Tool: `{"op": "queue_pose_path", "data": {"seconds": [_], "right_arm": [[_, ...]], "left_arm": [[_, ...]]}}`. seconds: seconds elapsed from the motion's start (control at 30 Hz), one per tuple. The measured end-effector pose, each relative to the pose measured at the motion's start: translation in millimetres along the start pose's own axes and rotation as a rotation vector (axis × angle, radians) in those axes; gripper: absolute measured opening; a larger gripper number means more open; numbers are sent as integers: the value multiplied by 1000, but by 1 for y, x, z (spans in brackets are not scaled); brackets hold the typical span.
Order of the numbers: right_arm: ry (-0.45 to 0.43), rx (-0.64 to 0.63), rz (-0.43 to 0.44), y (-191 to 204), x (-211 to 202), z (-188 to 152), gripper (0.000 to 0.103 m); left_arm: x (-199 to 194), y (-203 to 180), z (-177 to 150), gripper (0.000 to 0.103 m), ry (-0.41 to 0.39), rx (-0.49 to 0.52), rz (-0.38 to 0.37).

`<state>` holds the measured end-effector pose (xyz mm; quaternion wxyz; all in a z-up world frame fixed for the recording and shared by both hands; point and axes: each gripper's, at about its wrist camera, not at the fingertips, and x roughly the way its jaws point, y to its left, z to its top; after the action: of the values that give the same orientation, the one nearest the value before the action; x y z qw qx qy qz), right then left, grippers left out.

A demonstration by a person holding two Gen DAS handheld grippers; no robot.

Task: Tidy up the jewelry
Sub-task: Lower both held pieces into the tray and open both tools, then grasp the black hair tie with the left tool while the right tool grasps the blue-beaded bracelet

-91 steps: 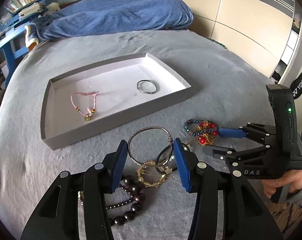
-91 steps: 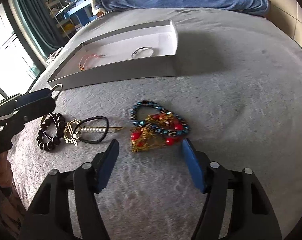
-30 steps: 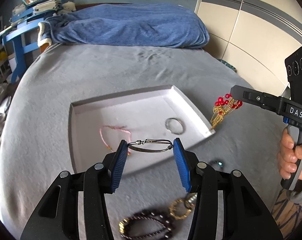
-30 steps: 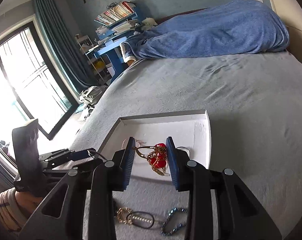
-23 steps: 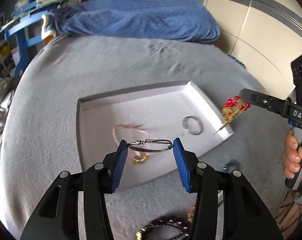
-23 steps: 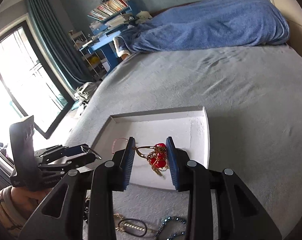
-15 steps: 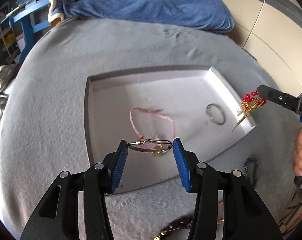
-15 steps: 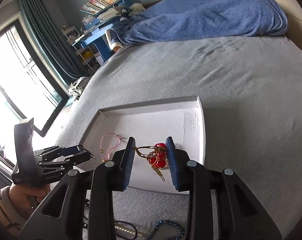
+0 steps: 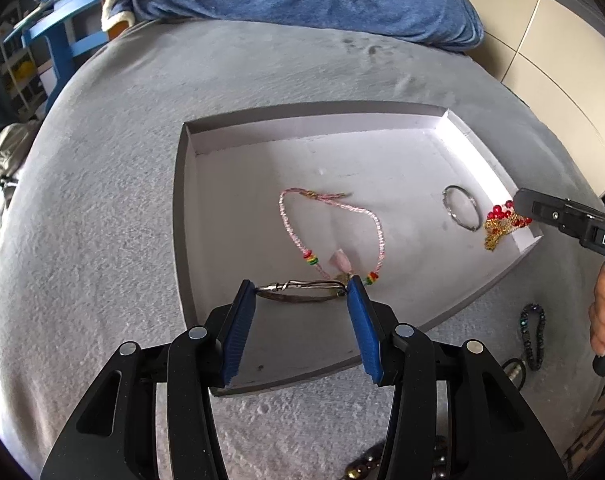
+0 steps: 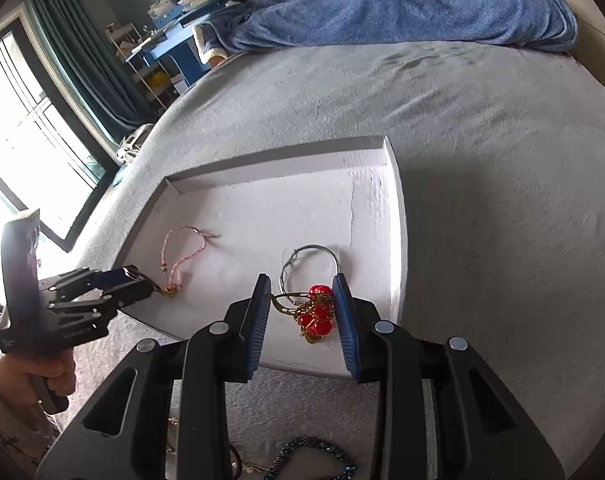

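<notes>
Bangle (image 9: 300,291) now lower over tray (image 9: 238,168)

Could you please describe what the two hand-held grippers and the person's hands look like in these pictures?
Both are matte black plastic linkages with silver pivot pins and ribbed blue finger pads. The left hand-held gripper and the right hand-held gripper look alike. The right one's side bears white letters "DAS". Each has a black pistol-style handle. The left hand is bare, with a light sleeve cuff; the right hand is bare too.

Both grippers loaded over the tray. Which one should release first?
Probably left gripper: its silver bangle hangs above bare tray floor. Right gripper's red-gold piece overlaps the silver ring.
</notes>
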<state>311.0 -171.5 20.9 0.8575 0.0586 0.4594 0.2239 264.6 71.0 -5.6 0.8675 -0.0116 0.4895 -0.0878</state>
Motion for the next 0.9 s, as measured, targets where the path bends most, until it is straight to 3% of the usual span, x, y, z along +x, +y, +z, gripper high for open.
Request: {"op": "queue_pose_path", "data": {"seconds": [0.17,0.33,0.4,0.47,0.9], "right_arm": [[11,-17,-15,2,3,-2,32],[15,-40,-32,5,3,-3,34],[10,-39,-34,5,2,-2,44],[-6,-34,-30,5,-2,0,48],[-109,56,-23,-7,-45,0,56]], "left_arm": [[3,3,1,50,-3,-1,9],[-1,0,1,63,-13,1,10],[-4,-2,2,68,-22,11,16],[-8,-2,3,69,-33,10,22],[-43,-9,-5,75,-101,-48,-13]]}}
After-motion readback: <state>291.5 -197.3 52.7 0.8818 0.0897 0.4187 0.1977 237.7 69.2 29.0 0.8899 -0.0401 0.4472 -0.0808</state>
